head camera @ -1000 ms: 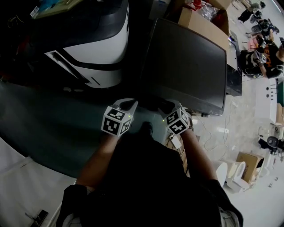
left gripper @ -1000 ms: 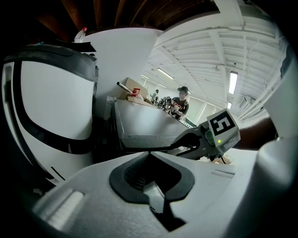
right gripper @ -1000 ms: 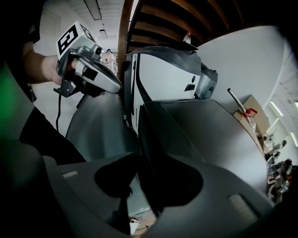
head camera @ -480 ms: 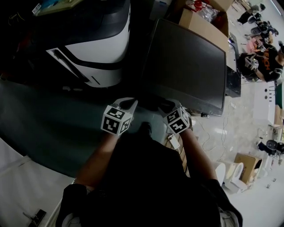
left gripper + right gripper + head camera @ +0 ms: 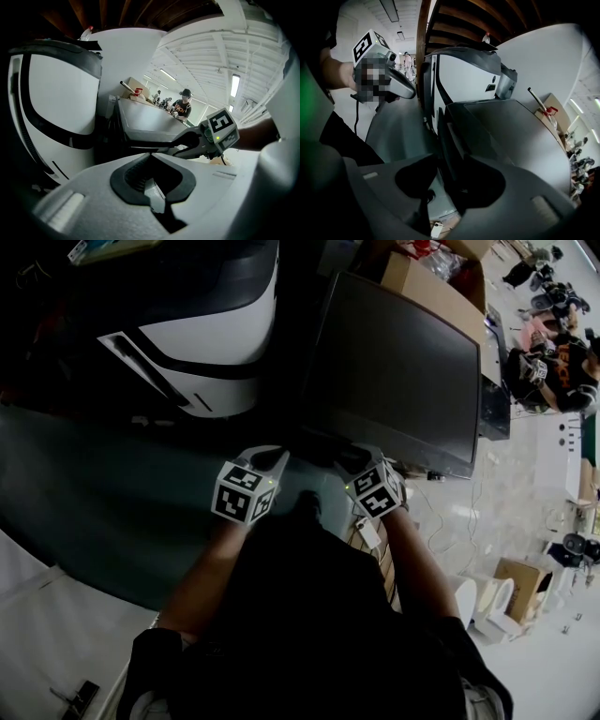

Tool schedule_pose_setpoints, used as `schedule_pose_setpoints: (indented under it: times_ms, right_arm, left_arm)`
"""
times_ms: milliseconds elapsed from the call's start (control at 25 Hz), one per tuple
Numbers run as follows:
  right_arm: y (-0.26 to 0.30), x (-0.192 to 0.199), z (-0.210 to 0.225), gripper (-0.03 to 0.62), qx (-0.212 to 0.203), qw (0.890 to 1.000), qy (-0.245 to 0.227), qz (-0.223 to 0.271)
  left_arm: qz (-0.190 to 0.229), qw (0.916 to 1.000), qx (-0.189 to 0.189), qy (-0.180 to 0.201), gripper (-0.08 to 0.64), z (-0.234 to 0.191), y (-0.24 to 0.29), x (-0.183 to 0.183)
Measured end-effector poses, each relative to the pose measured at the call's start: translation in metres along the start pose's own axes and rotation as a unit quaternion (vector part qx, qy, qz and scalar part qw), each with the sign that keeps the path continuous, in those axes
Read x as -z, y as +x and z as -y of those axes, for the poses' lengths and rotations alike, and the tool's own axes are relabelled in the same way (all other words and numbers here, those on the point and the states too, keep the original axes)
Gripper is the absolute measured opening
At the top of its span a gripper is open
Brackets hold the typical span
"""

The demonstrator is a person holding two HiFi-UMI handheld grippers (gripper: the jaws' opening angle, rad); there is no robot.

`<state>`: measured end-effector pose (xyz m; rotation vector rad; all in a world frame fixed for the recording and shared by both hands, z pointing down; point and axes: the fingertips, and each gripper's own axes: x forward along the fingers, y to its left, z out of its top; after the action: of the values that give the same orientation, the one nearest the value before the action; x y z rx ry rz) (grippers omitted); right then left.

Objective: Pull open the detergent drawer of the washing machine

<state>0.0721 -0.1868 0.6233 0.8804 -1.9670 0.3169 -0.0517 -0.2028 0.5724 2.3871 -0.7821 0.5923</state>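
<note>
Dark grey flat-topped machine [image 5: 394, 371] was faced. The left gripper [image 5: 150, 156] was clenched empty; the right gripper [image 5: 450, 160] jaws were parted, seemingly around its front edge.

Prob. an industrial workshop / test hall, not a home: high white ribbed roof [image 5: 220, 51] w/ beams & strip lights [image 5: 235, 85], pale hard floor [image 5: 525, 521] w/ loose cables [image 5: 436, 507] trailing over it. Cardboard boxes [image 5: 427, 282] sit behind the machines, misc. gear lies on the floor, & people [image 5: 553, 352] are busy in the bkgd at right.
</note>
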Motion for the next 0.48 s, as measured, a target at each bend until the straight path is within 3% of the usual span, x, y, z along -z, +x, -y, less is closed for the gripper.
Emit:
schedule_pose_setpoints:
  times_ms: [480]
  right_arm:
    - [-0.007,0.007,-0.022,0.175,0.026,0.999,0.026,0.014]
  left_arm:
    - [-0.009,0.9996,0.022,0.014,0.011,0.009,-0.01,0.021]
